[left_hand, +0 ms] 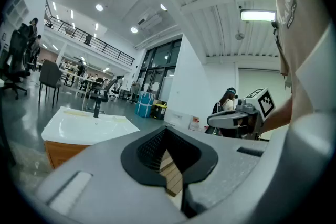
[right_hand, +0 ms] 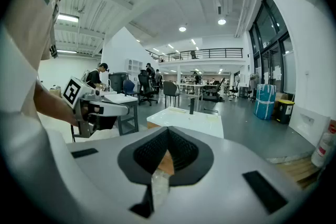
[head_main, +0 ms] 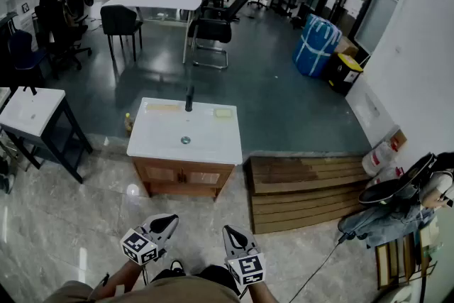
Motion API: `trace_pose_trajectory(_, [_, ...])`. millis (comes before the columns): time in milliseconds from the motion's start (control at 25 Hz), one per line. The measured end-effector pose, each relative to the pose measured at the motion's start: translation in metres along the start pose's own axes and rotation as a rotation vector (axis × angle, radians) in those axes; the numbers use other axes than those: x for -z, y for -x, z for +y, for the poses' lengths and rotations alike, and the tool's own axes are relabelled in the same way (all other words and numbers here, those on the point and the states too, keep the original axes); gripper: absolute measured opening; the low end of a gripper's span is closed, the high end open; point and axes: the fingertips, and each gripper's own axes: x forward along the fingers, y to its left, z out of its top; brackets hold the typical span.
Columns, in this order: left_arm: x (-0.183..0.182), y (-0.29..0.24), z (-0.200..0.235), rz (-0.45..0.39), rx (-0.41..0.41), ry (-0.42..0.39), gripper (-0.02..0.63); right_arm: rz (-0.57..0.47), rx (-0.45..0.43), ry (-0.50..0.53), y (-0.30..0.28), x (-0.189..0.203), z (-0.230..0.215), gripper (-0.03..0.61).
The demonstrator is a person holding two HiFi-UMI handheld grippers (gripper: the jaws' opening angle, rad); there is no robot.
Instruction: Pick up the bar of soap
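Note:
The bar of soap is a pale yellow block lying at the back right corner of a white sink top on a wooden cabinet, right of a black faucet. Both grippers hang low near the person's body, well short of the sink. In the head view, my left gripper and my right gripper point forward over the marble floor. Each gripper's own view shows its jaws shut with nothing between them: my left gripper and my right gripper. The sink top lies ahead of both.
A low wooden platform lies right of the cabinet. A small white table stands at the left. Black chairs and desks fill the back. Blue water bottles and a black pan are at the right.

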Motion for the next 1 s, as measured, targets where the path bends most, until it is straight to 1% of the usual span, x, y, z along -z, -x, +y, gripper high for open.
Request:
trace_pose_trajectory(120, [-0.003, 0.003, 0.027, -0.003, -0.022, 0.017, 0.0, -0.01, 0.002, 0.007, -0.014, -0.004, 0.011, -0.003])
trace_pose_trajectory(240, [-0.003, 0.0, 0.039, 0.005, -0.01, 0.009, 0.0, -0.012, 0.014, -0.001, -0.022, -0.005, 0.01, -0.003])
trace_pose_trajectory(400, [0.002, -0.014, 0.047, 0.031, 0.003, 0.012, 0.0, -0.03, 0.033, -0.036, -0.029, -0.004, -0.002, -0.003])
trace_pose_trajectory(520, [0.002, -0.032, 0.053, 0.044, 0.007, 0.006, 0.0, -0.027, 0.038, -0.056, -0.038, 0.004, -0.017, -0.003])
trace_pose_trajectory(720, [-0.01, -0.075, 0.064, 0.066, 0.012, -0.044, 0.0, -0.032, 0.028, -0.07, -0.057, 0.014, -0.055, -0.003])
trace_pose_trajectory(880, [-0.045, -0.113, 0.078, 0.06, 0.003, -0.084, 0.0, -0.065, 0.029, -0.073, -0.073, 0.004, -0.102, -0.003])
trace_pose_trajectory(1000, [-0.063, -0.137, 0.087, 0.051, -0.019, -0.05, 0.0, -0.068, 0.014, -0.112, -0.089, 0.003, -0.132, -0.003])
